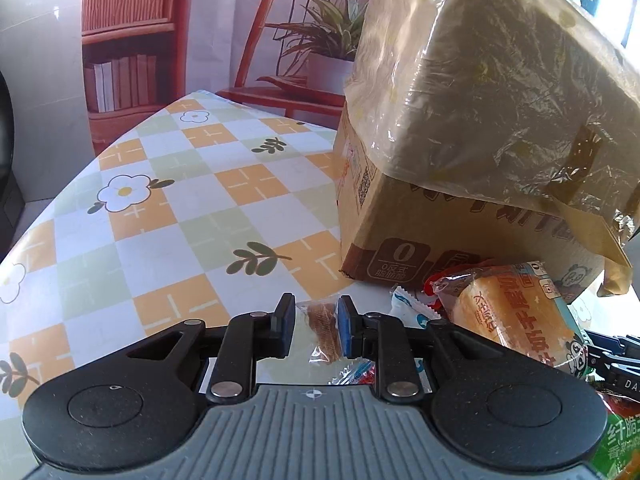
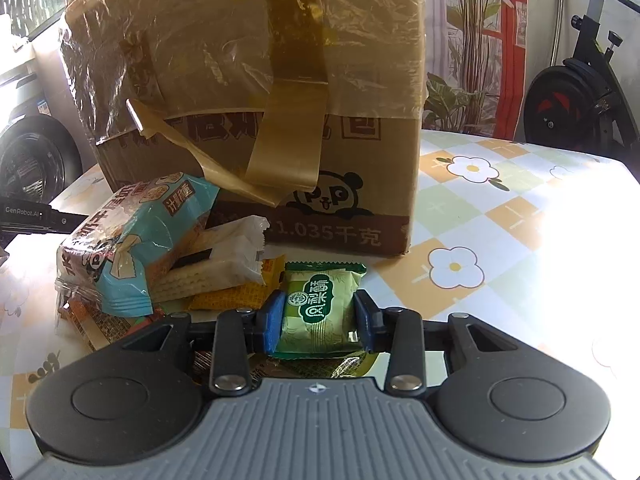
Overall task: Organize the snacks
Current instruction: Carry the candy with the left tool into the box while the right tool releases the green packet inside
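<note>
Left wrist view: the left gripper [image 1: 316, 330] is closed on a small clear packet [image 1: 323, 330] holding a brown, ribbed snack, its pads pressing both sides. The packet's lower end disappears behind the gripper body, so its full length cannot be seen. It sits low over a table [image 1: 160, 208] covered in an orange, green and white checked cloth with flowers. Just right of it lies a bread packet [image 1: 516, 320] with orange print and a panda, partly cut off by the picture's edge; more wrappers beneath it are too crowded to tell apart. Behind stands a cardboard box [image 1: 404, 224], its upper part wrapped in crinkled plastic film and its top out of frame.

Right wrist view: the right gripper [image 2: 320, 324] holds a green snack packet [image 2: 320, 308] between its blue pads, jaws at a moderate width, touching both sides. The packet's bottom edge is hidden by the gripper. To its left is a pile of snacks [image 2: 168, 264]: a blue and orange bread bag on top, a white wafer packet and a yellow wrapper under it, the lowest ones mostly covered. The same box [image 2: 256, 100] rises directly behind, with loose brown tape hanging down its front. Strong glare washes out the table's right side.
</note>
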The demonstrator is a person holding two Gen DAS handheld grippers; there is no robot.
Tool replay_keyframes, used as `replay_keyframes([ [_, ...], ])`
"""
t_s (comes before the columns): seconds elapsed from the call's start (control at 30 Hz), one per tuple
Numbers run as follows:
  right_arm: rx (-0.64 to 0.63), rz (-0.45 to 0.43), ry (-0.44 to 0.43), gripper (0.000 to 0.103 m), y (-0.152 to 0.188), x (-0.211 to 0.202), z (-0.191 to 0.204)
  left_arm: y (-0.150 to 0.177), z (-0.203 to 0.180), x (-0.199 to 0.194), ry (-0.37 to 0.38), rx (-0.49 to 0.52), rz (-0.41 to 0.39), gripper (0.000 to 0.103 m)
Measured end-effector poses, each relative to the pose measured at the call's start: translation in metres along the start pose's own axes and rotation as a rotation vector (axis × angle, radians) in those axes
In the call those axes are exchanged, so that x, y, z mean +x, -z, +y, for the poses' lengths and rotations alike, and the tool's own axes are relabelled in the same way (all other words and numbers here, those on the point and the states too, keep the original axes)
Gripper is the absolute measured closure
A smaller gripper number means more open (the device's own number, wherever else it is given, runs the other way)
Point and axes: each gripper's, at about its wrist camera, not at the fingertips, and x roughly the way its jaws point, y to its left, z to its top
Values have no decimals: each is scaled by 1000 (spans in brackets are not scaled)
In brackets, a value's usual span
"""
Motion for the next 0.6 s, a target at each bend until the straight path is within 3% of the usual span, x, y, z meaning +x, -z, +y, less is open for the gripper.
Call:
replay_keyframes([
  [0.33,6,-122,-12,64,-18,-41,-4,-6,5,-64,81,-23,-118,79],
  [0.5,-15,-166,-31,64,-31,-55,1,-6,0,-64,107,-6,-130,79],
  [0.6,-18,-173,-41,64,-34,-57,5,-3,8,-57,76,-55,-100,79],
])
